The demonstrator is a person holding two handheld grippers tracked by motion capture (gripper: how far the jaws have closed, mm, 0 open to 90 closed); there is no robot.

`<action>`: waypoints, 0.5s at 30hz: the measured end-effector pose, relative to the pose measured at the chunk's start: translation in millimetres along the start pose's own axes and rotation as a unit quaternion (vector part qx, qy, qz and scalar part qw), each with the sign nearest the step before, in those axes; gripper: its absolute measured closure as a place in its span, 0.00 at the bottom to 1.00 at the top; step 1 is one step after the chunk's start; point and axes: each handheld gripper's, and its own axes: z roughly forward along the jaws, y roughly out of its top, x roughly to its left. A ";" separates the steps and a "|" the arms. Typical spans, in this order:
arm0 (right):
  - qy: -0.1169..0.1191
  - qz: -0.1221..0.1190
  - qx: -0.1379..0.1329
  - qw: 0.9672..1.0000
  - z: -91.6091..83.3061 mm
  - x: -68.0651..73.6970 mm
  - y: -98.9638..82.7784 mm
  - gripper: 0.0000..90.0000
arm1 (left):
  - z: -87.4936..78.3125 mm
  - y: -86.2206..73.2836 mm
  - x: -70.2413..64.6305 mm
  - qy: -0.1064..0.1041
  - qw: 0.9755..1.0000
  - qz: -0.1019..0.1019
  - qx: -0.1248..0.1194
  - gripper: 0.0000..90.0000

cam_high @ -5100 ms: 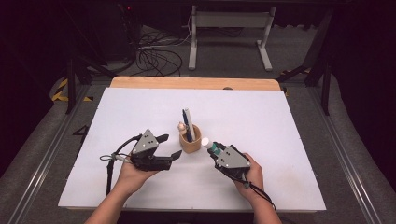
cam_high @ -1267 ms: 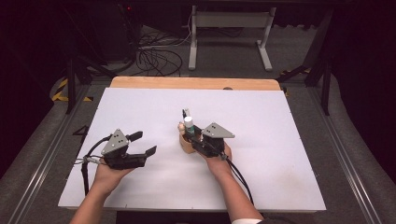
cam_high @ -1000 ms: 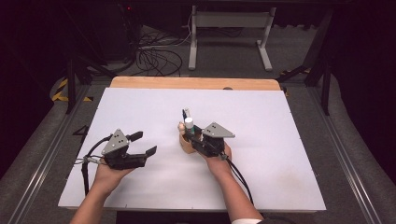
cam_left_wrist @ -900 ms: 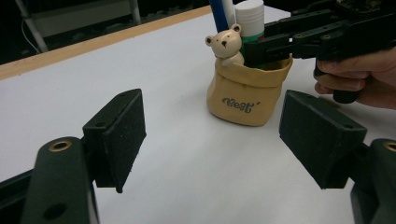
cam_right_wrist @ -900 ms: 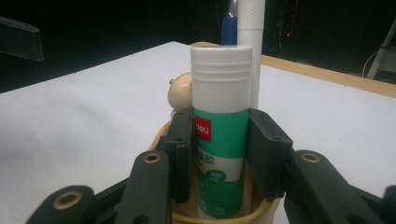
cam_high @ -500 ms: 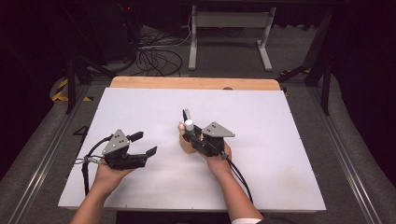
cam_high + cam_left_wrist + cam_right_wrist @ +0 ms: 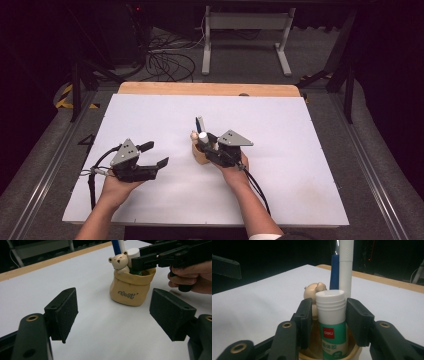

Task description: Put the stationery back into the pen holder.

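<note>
Placing glue stick: I judge this the let-go step; the glue stick (image 7: 330,322) stands upright in the holder (image 7: 131,291), directly between my right pads.
Right gripper (image 7: 208,145): jaws have just been opening; the pads now flank the white cap with a sliver of space on either side, so I read them as parted and no longer pressing.
Left gripper (image 7: 112,312): jaws wide apart with nothing between them; the holder sits ahead of its tips and a little toward its right-hand pad.
Holder contents: beyond my right jaws rise a blue pen (image 7: 334,271) and a white pen (image 7: 346,265); the bear figure (image 7: 120,262) perches on the rim just past the left-hand pad.
Next move, as I judge it: spread the right jaws a little more, then draw them straight back toward my wrist or lift clear, without brushing the cap or tipping the holder.
Risk: a sideways exit could catch the bear figure or the pens.
Open room: bare table (image 7: 300,150) lies behind and to either side of both grippers.
Edges: the wooden strip (image 7: 210,89) marks the far edge, well ahead of my tips; the near edge runs under my forearms.
</note>
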 end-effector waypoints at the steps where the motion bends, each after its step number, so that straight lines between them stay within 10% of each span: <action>1: 0.000 0.001 -0.001 1.000 -0.2 -0.4 0.1 0.61 | 0.0 0.0 0.1 0.000 1.000 0.000 0.000 0.26; 15: 0.016 0.010 -0.029 0.999 -5.0 -2.7 4.4 0.43 | -0.5 -0.6 0.9 0.002 1.000 -0.005 -0.004 0.26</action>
